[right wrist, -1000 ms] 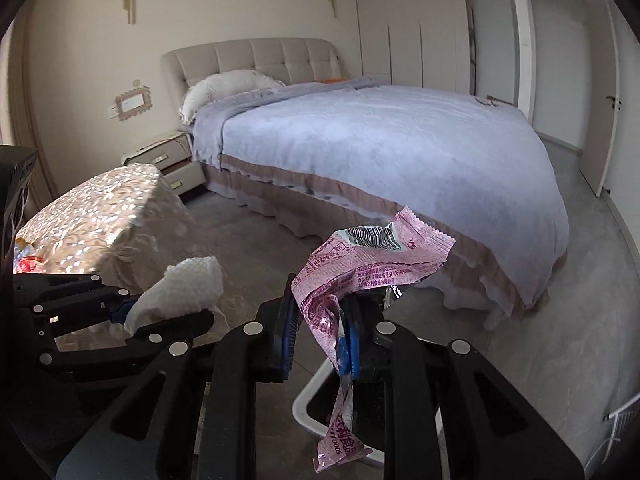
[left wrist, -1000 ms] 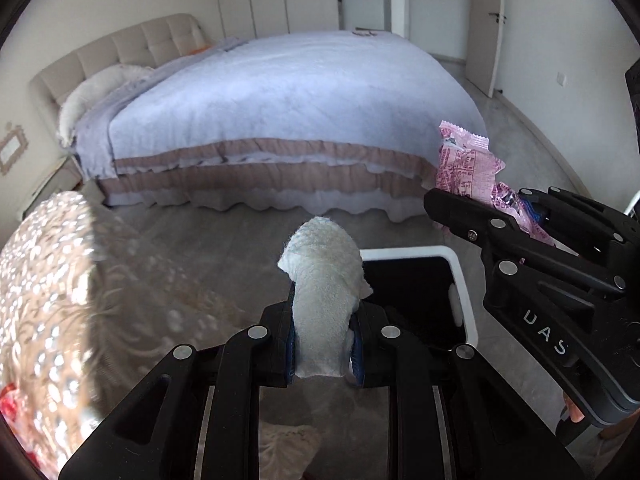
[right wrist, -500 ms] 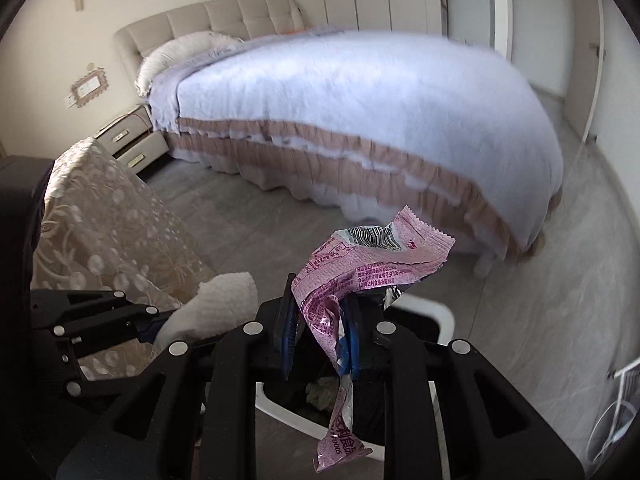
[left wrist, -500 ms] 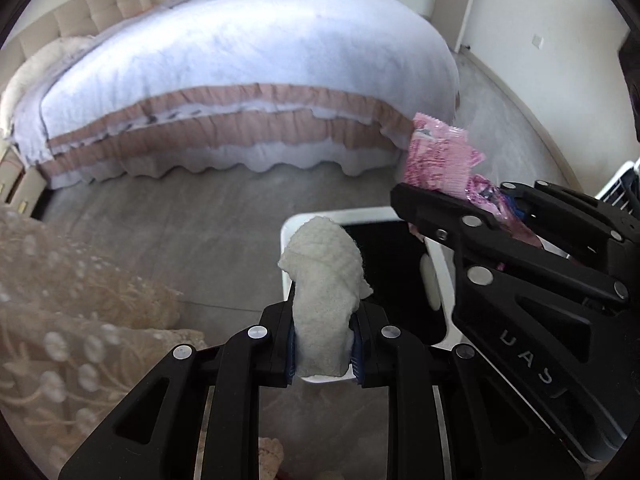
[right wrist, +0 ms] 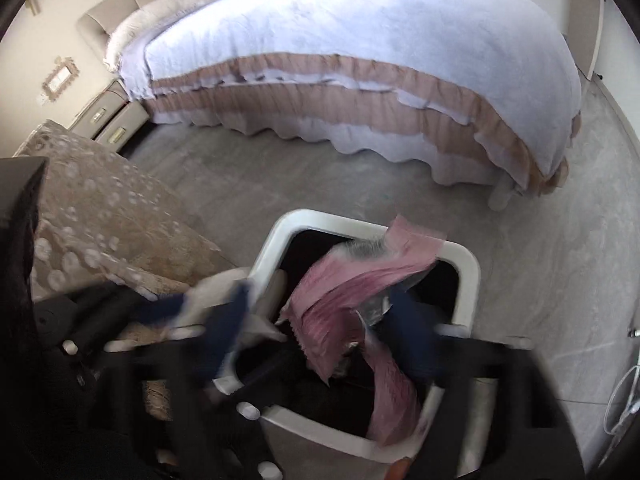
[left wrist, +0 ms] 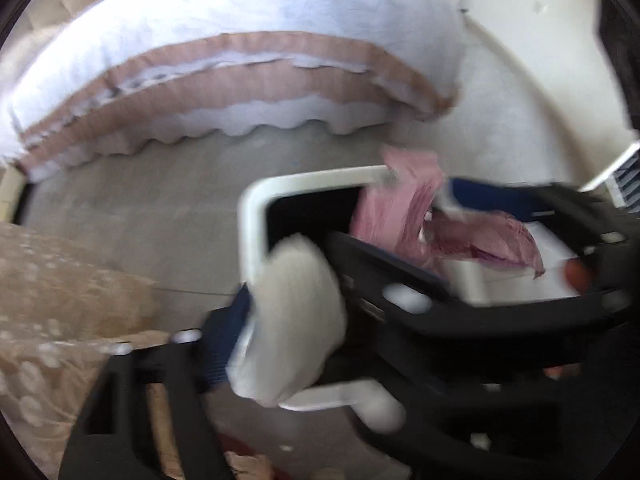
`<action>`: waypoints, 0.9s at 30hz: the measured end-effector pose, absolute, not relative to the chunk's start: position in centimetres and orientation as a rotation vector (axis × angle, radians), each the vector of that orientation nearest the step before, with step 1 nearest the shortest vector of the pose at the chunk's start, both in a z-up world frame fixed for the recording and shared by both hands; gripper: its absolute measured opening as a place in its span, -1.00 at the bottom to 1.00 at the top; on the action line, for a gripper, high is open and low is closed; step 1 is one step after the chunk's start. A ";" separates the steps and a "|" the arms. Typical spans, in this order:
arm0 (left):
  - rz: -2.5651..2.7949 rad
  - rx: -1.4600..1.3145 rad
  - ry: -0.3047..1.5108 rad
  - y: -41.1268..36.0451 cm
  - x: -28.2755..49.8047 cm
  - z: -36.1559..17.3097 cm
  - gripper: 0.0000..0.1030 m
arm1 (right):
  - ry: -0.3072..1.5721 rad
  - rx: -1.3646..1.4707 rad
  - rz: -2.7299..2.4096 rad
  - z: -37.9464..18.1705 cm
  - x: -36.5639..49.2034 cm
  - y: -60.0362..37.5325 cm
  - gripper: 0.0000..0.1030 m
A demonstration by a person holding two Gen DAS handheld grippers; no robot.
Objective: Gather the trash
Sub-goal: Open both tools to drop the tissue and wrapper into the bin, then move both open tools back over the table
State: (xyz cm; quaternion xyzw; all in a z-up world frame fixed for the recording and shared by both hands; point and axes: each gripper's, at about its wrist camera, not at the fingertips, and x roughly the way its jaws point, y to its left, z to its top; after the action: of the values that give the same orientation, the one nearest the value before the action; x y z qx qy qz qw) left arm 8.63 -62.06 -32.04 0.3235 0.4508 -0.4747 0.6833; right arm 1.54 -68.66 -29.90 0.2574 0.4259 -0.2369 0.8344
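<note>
A white-rimmed trash bin with a black inside [left wrist: 256,216] [right wrist: 472,272] stands on the floor below both grippers. My left gripper [left wrist: 288,332] has its jaws spread, and the white crumpled tissue [left wrist: 296,320] is loose between them over the bin's near edge. My right gripper [right wrist: 316,328] has its jaws wide apart, and the pink snack wrapper [right wrist: 352,300] hangs loose between them over the bin's mouth. The wrapper [left wrist: 404,216] and right gripper [left wrist: 480,248] also show in the left wrist view. Both views are motion-blurred.
A large bed with a lavender cover and pink frills [right wrist: 360,56] fills the back. A table with a beige lace cloth [right wrist: 100,220] stands left of the bin. Nightstands [right wrist: 108,116] sit by the headboard. Grey floor [right wrist: 540,280] lies around the bin.
Both grippers have dropped down over the bin and opened. The tissue and the pink wrapper, gripped before, now sit loose between the spread jaws.
</note>
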 end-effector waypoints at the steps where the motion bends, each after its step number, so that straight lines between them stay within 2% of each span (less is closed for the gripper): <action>1: -1.060 0.714 1.040 -62.0 9.1 -32.4 0.78 | 0.899 0.563 -0.500 -30.2 1.2 -68.9 0.75; 2: -1.079 0.687 1.082 -61.9 9.5 -32.7 0.91 | 0.902 0.573 -0.498 -30.4 1.0 -69.1 0.92; 4: -1.091 0.647 1.114 -61.6 9.9 -32.5 0.90 | 0.930 0.570 -0.497 -30.9 1.1 -69.1 0.92; 11: -1.080 0.674 1.007 -61.1 9.1 -30.3 0.90 | 0.886 0.515 -0.542 -28.6 0.5 -68.3 0.92; 27: -0.922 0.492 0.818 -52.5 9.5 -18.5 0.90 | 0.667 0.331 -0.475 -18.7 -0.1 -64.0 0.92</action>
State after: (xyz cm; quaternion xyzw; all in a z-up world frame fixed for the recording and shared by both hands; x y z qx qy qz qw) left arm 9.54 -52.51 -18.55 0.2284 0.3795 -0.4280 0.7878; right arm -0.14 -63.96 -18.66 0.1602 0.3227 -0.2297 0.9041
